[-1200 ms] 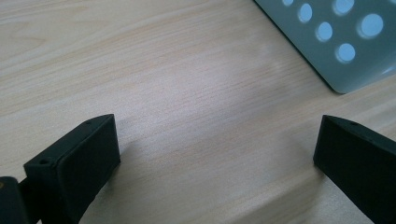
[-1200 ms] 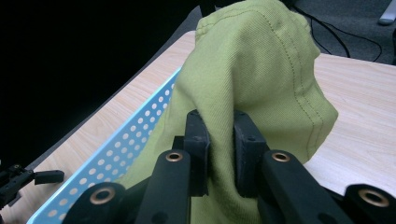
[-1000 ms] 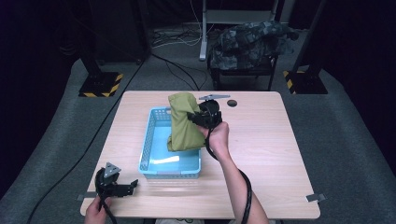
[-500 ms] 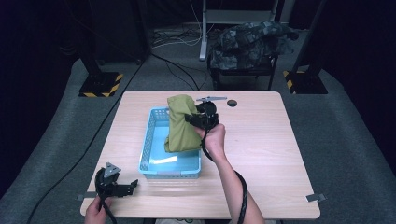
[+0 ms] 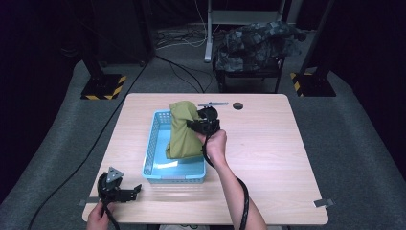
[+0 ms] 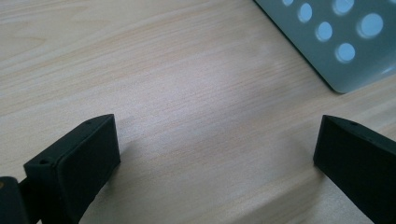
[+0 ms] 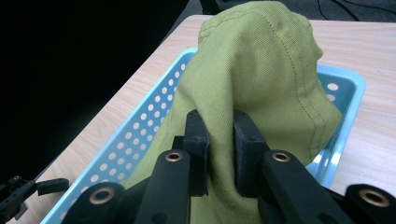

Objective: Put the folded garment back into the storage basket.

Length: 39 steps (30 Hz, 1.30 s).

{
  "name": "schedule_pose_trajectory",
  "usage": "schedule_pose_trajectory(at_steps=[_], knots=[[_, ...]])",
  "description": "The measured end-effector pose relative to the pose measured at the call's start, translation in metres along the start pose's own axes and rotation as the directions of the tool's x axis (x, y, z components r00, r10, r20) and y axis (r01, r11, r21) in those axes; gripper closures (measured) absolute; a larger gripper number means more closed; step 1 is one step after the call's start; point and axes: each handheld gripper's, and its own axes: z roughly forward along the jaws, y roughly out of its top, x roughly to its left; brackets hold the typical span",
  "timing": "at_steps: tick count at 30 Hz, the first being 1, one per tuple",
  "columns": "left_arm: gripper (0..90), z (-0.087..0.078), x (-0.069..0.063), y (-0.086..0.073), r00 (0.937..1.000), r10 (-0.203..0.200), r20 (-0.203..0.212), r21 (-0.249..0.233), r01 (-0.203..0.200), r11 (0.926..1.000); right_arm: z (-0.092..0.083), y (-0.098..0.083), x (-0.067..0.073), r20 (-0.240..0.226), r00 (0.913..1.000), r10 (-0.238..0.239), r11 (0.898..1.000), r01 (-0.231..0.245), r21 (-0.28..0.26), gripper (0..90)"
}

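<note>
An olive-green cloth point(image 5: 184, 130) hangs over the light blue perforated basket point(image 5: 154, 143) at the middle of the table, its lower end drooping into the basket. My right gripper point(image 5: 195, 125) is shut on a fold of that cloth point(image 7: 252, 93), its two black pads pinching the fabric point(image 7: 222, 154). My left gripper point(image 5: 128, 190) rests at the table's front left, open, with bare wood between its jaws point(image 6: 217, 154). A corner of the basket point(image 6: 336, 37) shows beyond the left jaws.
A thin metal tool point(image 5: 214, 103) and a dark round hole point(image 5: 238, 106) lie near the table's far edge. A chair with a camouflage jacket point(image 5: 256, 40) stands behind the table. Two stands with striped feet point(image 5: 103, 86) flank it on the floor.
The right gripper has carried the green cloth leftward and lower, further over the basket. The left gripper has stayed in place.
</note>
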Motion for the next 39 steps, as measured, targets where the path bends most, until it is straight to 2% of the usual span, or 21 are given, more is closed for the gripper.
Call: schedule_pose_trajectory(at_steps=[5,19,24,39], knots=[[0.0,0.000,0.000,0.000,1.0000,0.000,0.000,0.000,0.000,1.0000,0.006,-0.003,0.002,-0.005,0.9997,0.025,1.000,-0.025,0.005,78.6],[0.0,0.000,0.000,0.000,1.0000,0.000,0.000,0.000,0.000,1.0000,0.022,-0.009,0.006,-0.012,0.9984,0.054,0.998,-0.054,0.023,78.5],[0.0,0.000,0.000,0.000,1.0000,0.001,0.000,0.001,-0.001,1.0000,0.027,-0.012,0.006,-0.011,0.9967,0.081,0.996,-0.080,0.026,78.5],[0.0,0.000,0.000,0.000,1.0000,0.000,0.000,0.000,0.000,1.0000,0.046,-0.022,0.011,0.006,0.9953,0.096,0.993,-0.096,0.066,78.6]])
